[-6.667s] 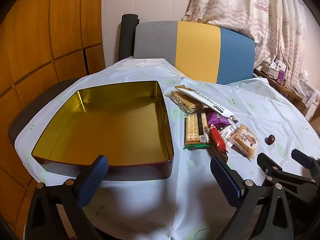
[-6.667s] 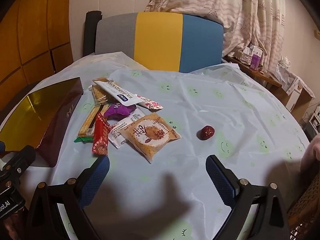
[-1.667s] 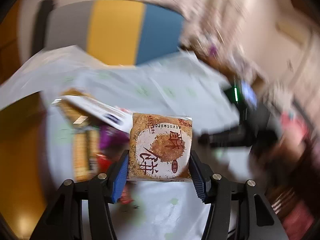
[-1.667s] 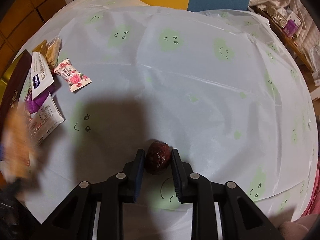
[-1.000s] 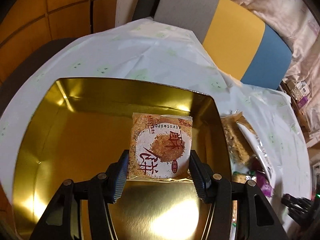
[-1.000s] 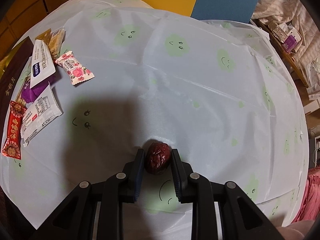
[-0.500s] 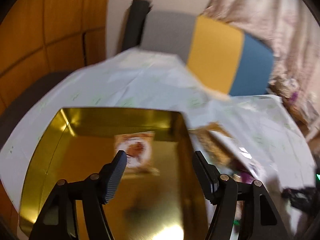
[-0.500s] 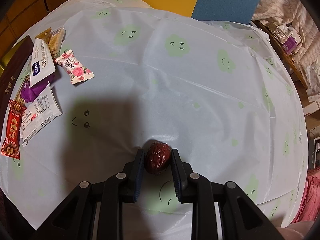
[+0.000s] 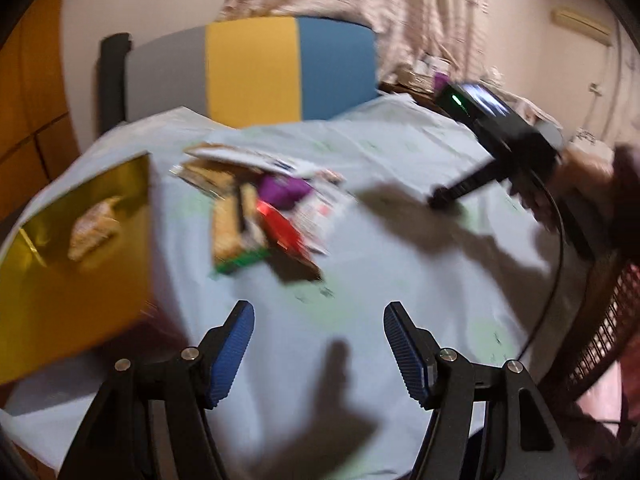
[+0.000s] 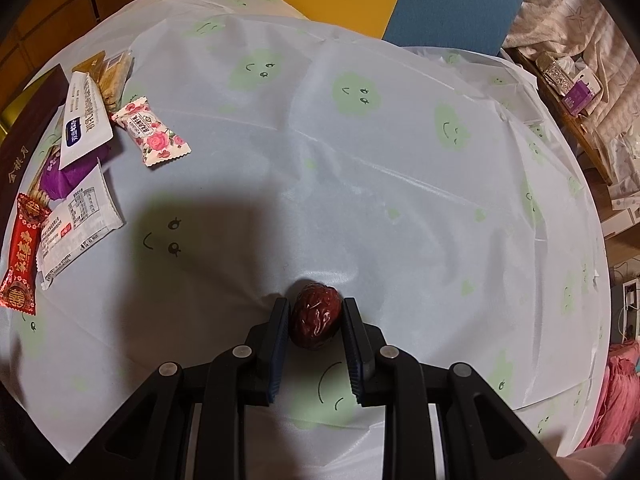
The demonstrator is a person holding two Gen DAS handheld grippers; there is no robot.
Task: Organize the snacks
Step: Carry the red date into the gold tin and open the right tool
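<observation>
Dark red and wrinkled, the dried date [image 10: 316, 321] sits clenched between the pads of the right claw [image 10: 315, 322], resting on the counter [image 10: 400, 184]. It looks light, slightly soft and slippery-skinned, best gripped across its middle. Far left of the date lie the wrapped snacks [image 10: 72, 184]. The left claw [image 9: 318, 354] is empty, its jaws closing.

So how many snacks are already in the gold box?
1. A brown cake packet lies inside the gold box at the table's left. The view is blurred and shows only part of the box, so more may be hidden.
</observation>
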